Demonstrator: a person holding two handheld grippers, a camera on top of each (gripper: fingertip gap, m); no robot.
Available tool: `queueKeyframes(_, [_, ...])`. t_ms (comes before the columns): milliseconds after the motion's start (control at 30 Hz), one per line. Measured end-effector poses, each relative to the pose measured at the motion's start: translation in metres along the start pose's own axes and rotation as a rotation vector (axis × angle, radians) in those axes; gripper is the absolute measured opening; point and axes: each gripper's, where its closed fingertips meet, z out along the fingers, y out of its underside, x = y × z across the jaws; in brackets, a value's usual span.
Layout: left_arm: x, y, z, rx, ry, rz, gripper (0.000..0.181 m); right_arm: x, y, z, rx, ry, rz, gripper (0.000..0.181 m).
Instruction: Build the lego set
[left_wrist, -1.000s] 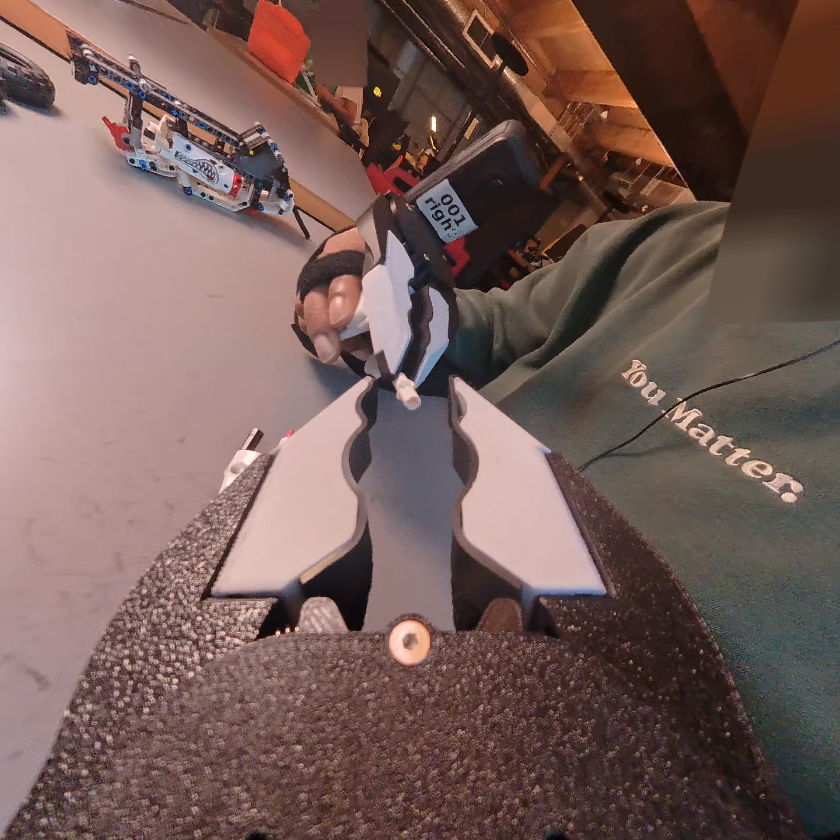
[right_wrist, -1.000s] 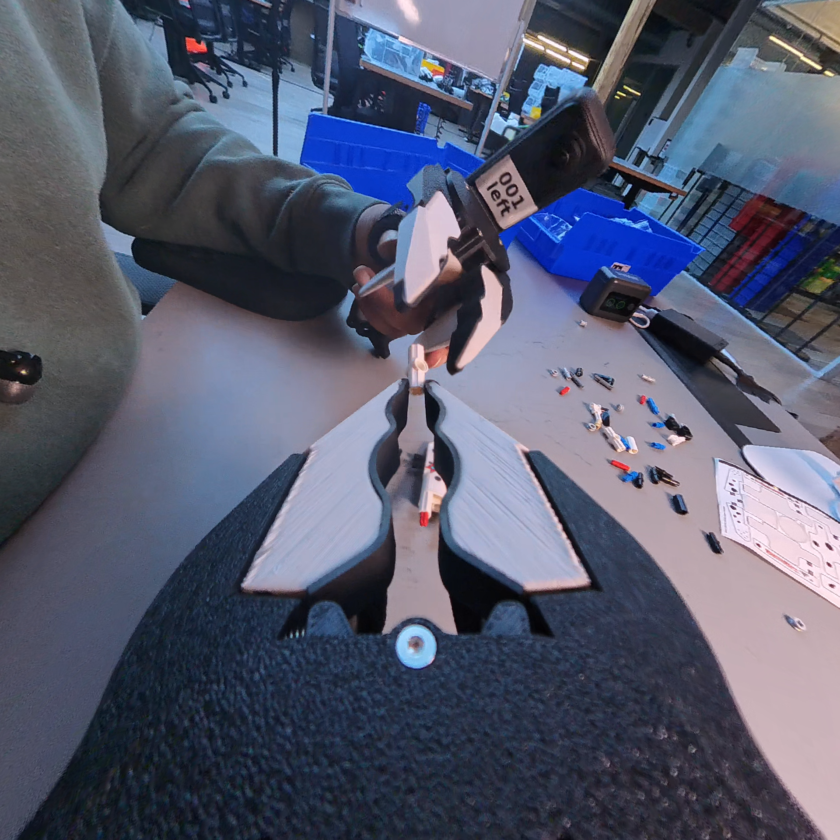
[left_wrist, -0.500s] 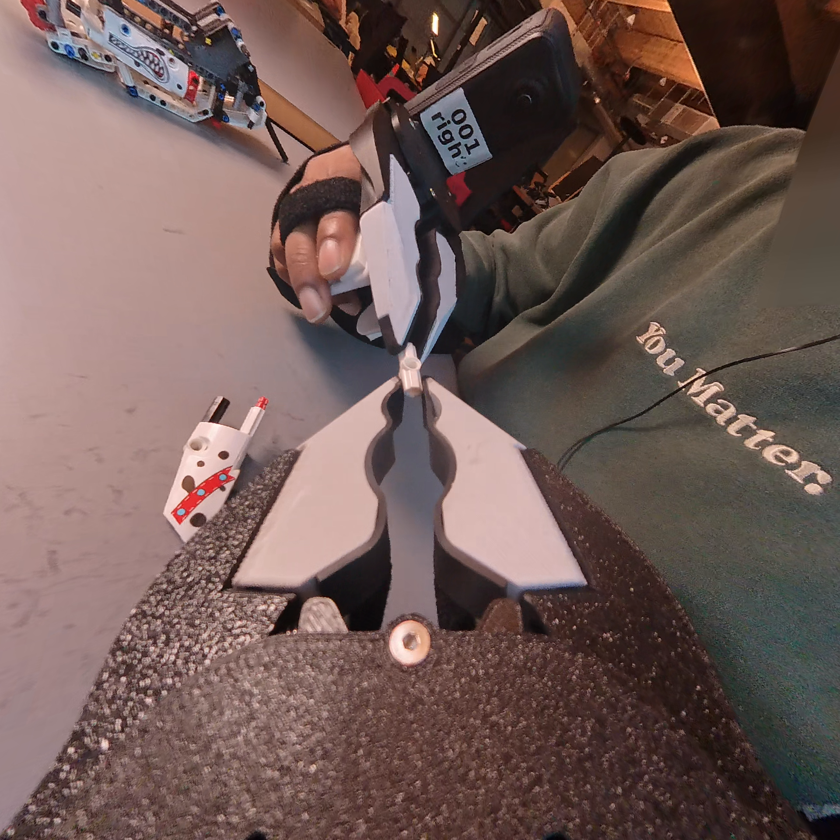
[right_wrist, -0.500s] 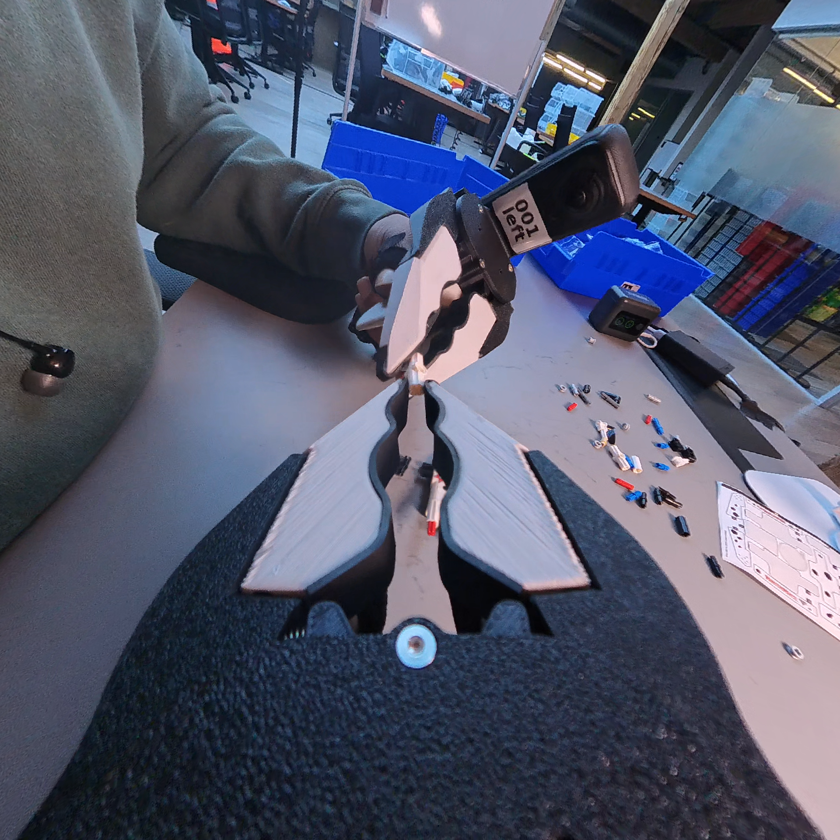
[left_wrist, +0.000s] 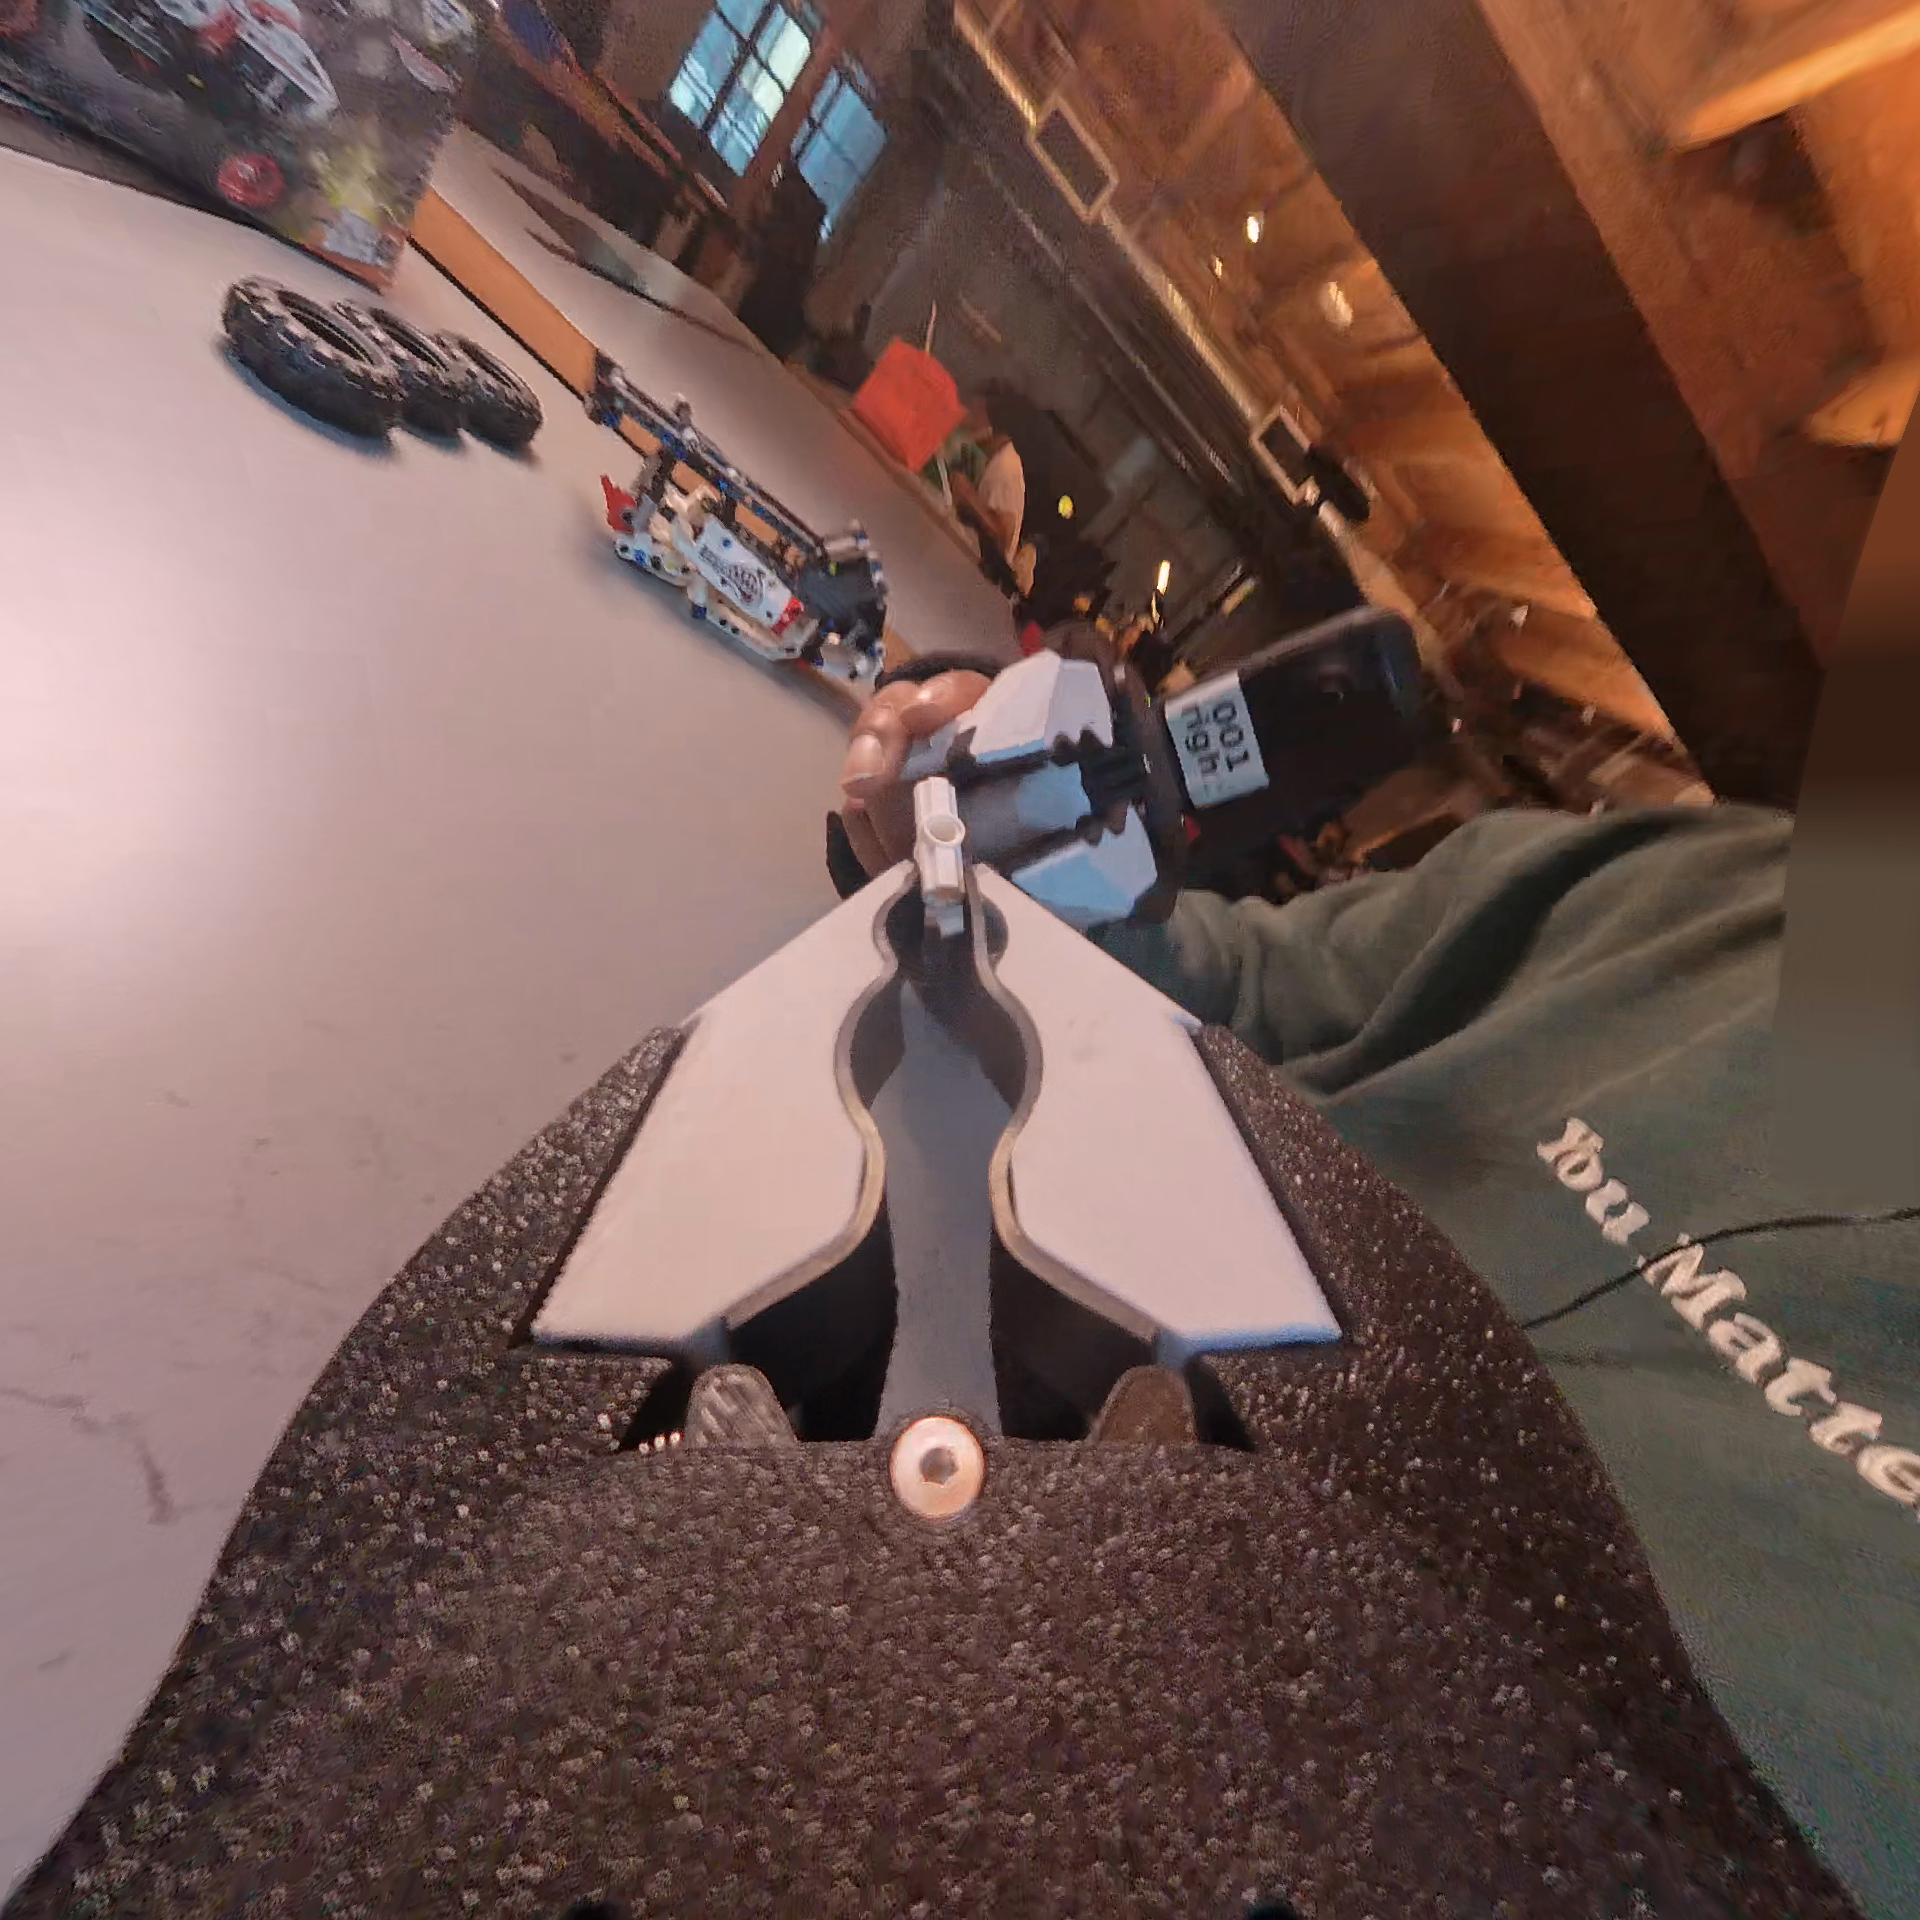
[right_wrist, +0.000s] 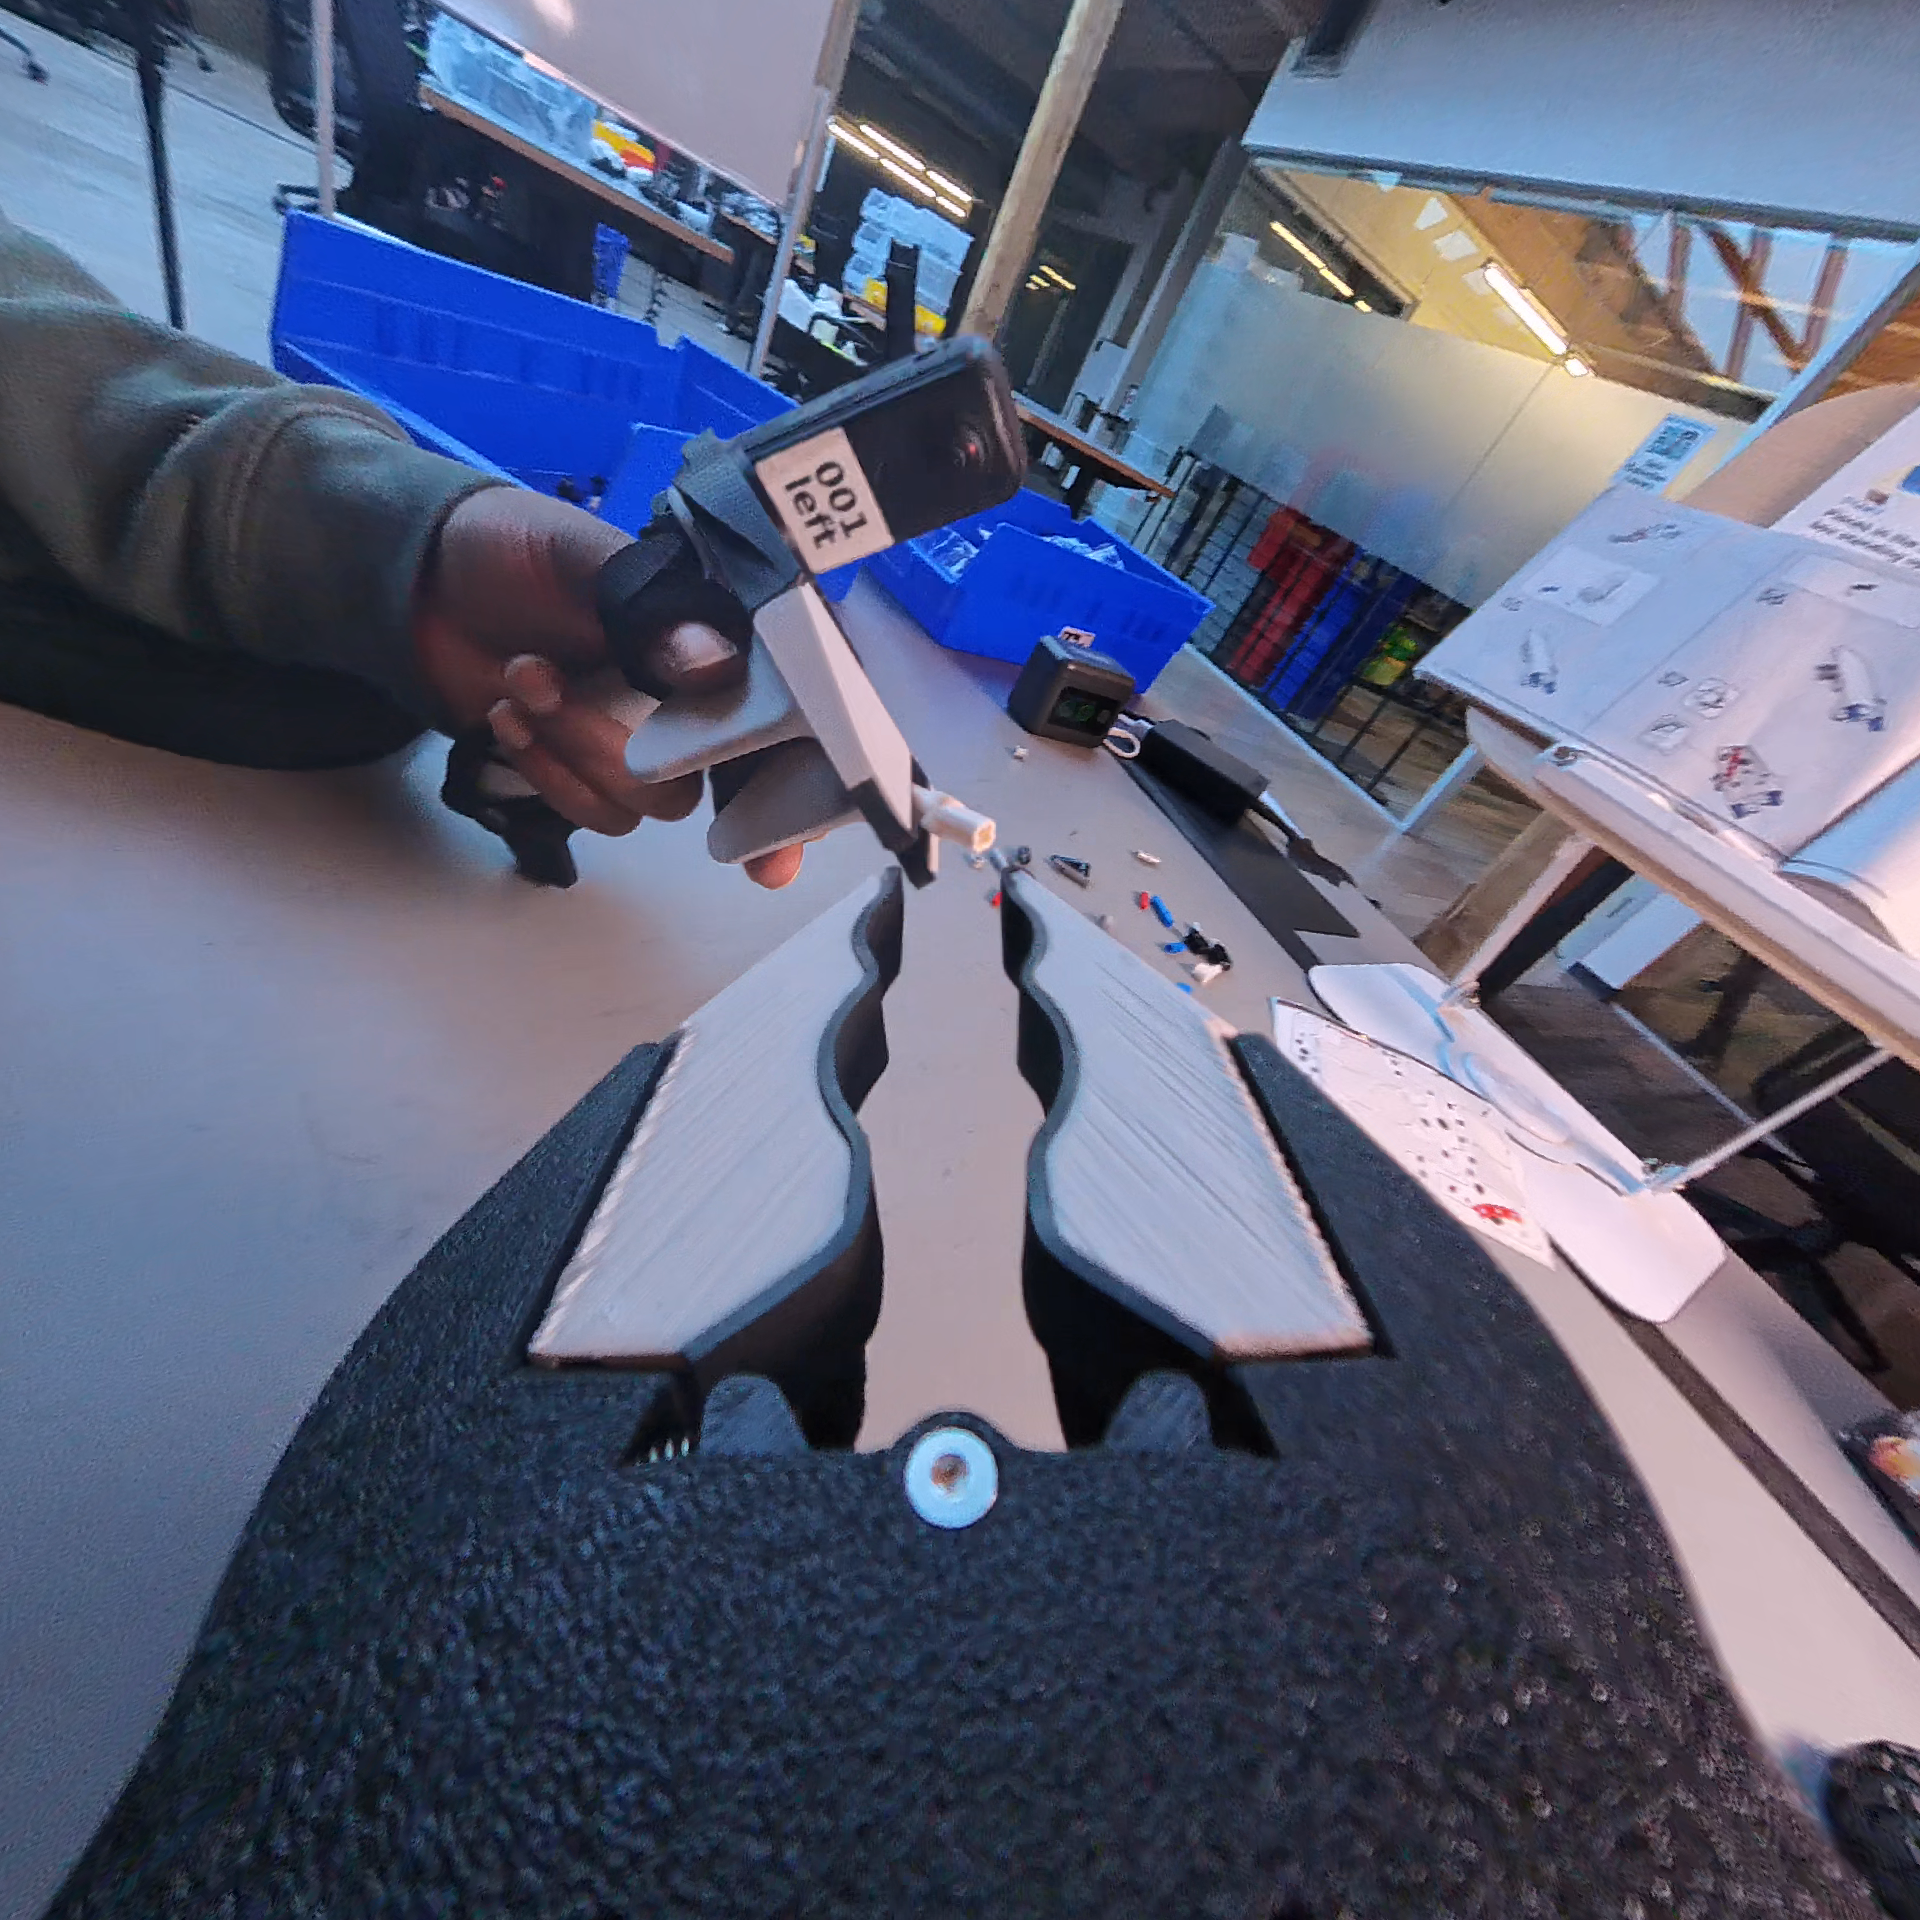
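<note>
A small white Lego connector (left_wrist: 938, 831) is pinched at the tips of my left gripper (left_wrist: 943, 883), which is shut on it and holds it above the grey table (left_wrist: 312, 831). In the right wrist view the left gripper (right_wrist: 920, 844) holds the same connector (right_wrist: 961, 828) sticking out sideways. My right gripper (right_wrist: 951, 888) is open and empty, just below and behind that piece. It also shows in the left wrist view (left_wrist: 1003, 800), jaws apart, close behind the connector.
A partly built Lego model (left_wrist: 748, 561), black tyres (left_wrist: 374, 364) and the set's box (left_wrist: 260, 125) lie at the far left. Loose small pieces (right_wrist: 1174, 935), a sticker sheet (right_wrist: 1403, 1122), an instruction booklet on a stand (right_wrist: 1714, 644) and blue bins (right_wrist: 520, 395) are on the right. The grippers are tip to tip, or close to it.
The right gripper held the white connector, the left gripper closed on it, and the right one has opened and drawn back. Both grippers have swung up and away from the white-and-red panel.
</note>
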Motion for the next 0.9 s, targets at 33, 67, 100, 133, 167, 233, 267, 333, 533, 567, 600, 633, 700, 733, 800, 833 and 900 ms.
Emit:
queueKeyframes(33, [-0.002, -0.007, -0.001, 0.055, 0.003, -0.046, 0.007, 0.002, -0.002, 0.001, 0.002, 0.022, -0.018, 0.020])
queueKeyframes(67, [-0.003, -0.014, -0.001, 0.104, 0.013, -0.094, 0.007, 0.002, -0.003, 0.004, -0.001, 0.042, -0.038, 0.023])
queueKeyframes(100, [-0.003, -0.018, 0.000, 0.144, 0.026, -0.137, 0.006, 0.002, -0.003, 0.007, -0.014, 0.063, -0.061, 0.026])
queueKeyframes(133, [-0.004, -0.021, 0.001, 0.174, 0.038, -0.175, 0.006, 0.002, -0.002, 0.011, -0.035, 0.085, -0.089, 0.028])
queueKeyframes(167, [-0.004, -0.023, 0.002, 0.196, 0.047, -0.207, 0.006, 0.002, 0.000, 0.016, -0.059, 0.108, -0.117, 0.031])
queueKeyframes(233, [-0.004, -0.023, 0.005, 0.229, 0.059, -0.258, 0.006, 0.001, 0.004, 0.023, -0.095, 0.141, -0.160, 0.038])
queueKeyframes(267, [-0.004, -0.023, 0.006, 0.242, 0.064, -0.279, 0.006, 0.001, 0.005, 0.026, -0.107, 0.157, -0.174, 0.040])
queueKeyframes(333, [-0.005, -0.022, 0.007, 0.260, 0.064, -0.300, 0.006, 0.003, 0.005, 0.029, -0.116, 0.190, -0.189, 0.042])
queueKeyframes(533, [-0.005, -0.018, 0.007, 0.241, 0.051, -0.293, 0.006, 0.008, 0.000, 0.027, -0.093, 0.210, -0.177, 0.047])
queueKeyframes(567, [-0.006, -0.016, 0.008, 0.230, 0.048, -0.291, 0.006, 0.005, -0.001, 0.027, -0.086, 0.192, -0.173, 0.048])
queueKeyframes(600, [-0.006, -0.014, 0.009, 0.219, 0.038, -0.281, 0.006, 0.003, -0.001, 0.027, -0.082, 0.178, -0.169, 0.048])
queueKeyframes(633, [-0.004, -0.010, 0.011, 0.189, 0.042, -0.267, 0.006, 0.000, 0.000, 0.028, -0.081, 0.160, -0.158, 0.048])
queueKeyframes(700, [0.000, -0.003, 0.015, 0.131, 0.048, -0.233, 0.006, -0.006, -0.002, 0.028, -0.059, 0.104, -0.114, 0.052])
queueKeyframes(733, [0.003, 0.001, 0.016, 0.100, 0.052, -0.213, 0.006, -0.009, -0.005, 0.025, -0.034, 0.057, -0.081, 0.052])
queueKeyframes(800, [0.003, 0.005, 0.015, 0.058, 0.011, -0.134, 0.006, -0.015, -0.012, 0.016, 0.021, -0.078, 0.085, 0.051])
queueKeyframes(833, [0.003, 0.008, 0.015, 0.025, -0.010, -0.077, 0.006, -0.016, -0.016, 0.010, 0.053, -0.144, 0.188, 0.048])
queueKeyframes(900, [0.004, 0.012, 0.015, -0.034, -0.056, 0.040, 0.006, -0.006, -0.020, 0.000, 0.100, -0.187, 0.358, 0.044])
